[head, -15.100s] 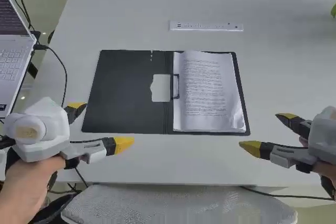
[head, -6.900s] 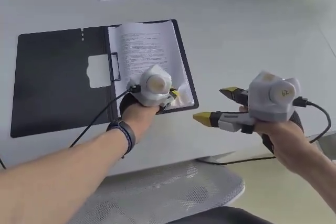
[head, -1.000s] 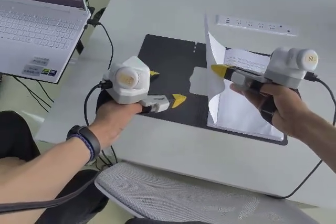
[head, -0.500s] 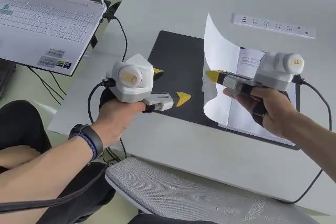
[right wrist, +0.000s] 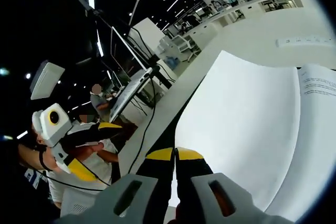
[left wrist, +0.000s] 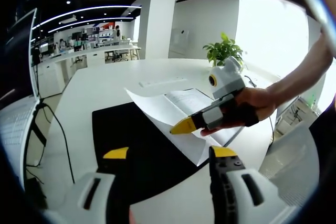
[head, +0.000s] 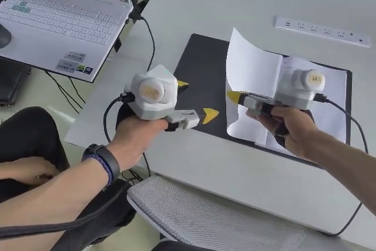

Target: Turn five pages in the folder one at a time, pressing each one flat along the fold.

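Observation:
A black folder (head: 202,66) lies open on the white table, with a stack of printed pages (head: 332,95) on its right half. One page (head: 252,74) is lifted and curls leftward over the fold. My right gripper (head: 235,96) is shut on this page's lower edge; its jaws are together (right wrist: 175,155) on the white sheet (right wrist: 247,119). My left gripper (head: 197,99) hovers open over the folder's left cover, just left of the page. Its jaws (left wrist: 169,153) are wide apart, and the right gripper (left wrist: 184,126) holds the sheet (left wrist: 163,111) ahead of them.
An open laptop (head: 70,16) sits at the table's left with a cable (head: 150,33) running off the edge. A white power strip (head: 323,30) lies behind the folder. A mesh chair (head: 205,216) stands below the front edge. A plant (left wrist: 223,51) stands far off.
My right gripper has drawn the lifted page from standing at the fold further left and lower, curling it. The left gripper stays open beside it. The camera has shifted.

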Tool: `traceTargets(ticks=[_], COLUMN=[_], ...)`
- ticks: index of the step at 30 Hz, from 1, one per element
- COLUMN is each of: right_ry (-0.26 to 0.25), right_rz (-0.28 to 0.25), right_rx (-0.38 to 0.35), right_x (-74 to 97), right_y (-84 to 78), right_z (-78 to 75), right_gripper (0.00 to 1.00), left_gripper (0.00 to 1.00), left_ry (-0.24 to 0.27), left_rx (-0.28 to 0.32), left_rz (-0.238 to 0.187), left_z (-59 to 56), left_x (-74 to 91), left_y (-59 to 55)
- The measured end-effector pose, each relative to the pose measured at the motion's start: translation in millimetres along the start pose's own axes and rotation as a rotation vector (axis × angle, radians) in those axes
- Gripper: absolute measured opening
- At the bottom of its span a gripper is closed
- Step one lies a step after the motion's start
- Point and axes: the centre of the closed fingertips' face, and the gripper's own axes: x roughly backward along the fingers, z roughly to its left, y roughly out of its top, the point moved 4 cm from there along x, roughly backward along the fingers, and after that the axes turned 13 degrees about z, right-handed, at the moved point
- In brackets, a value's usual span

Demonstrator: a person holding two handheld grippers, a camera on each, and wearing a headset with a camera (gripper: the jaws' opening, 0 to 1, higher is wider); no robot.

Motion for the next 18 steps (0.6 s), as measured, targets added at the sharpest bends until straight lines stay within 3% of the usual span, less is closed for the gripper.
traceTargets(ticks=[10, 18], right_ry=[-0.020, -0.034], right_rz=[0.036, 0.046], right_rx=[-0.050, -0.063], right_x=[-15.9, -22.7], right_y=[-7.6, -10.3], right_z=[-8.2, -3.7], right_gripper=[0.00, 0.00], left_gripper=[0.59, 0.59], left_ry=[0.003, 0.003], left_rx=[0.008, 0.009], left_rz=[0.004, 0.009], left_z=[2.9, 1.0], left_x=[1.9, 2.2], left_y=[-3.0, -4.7])
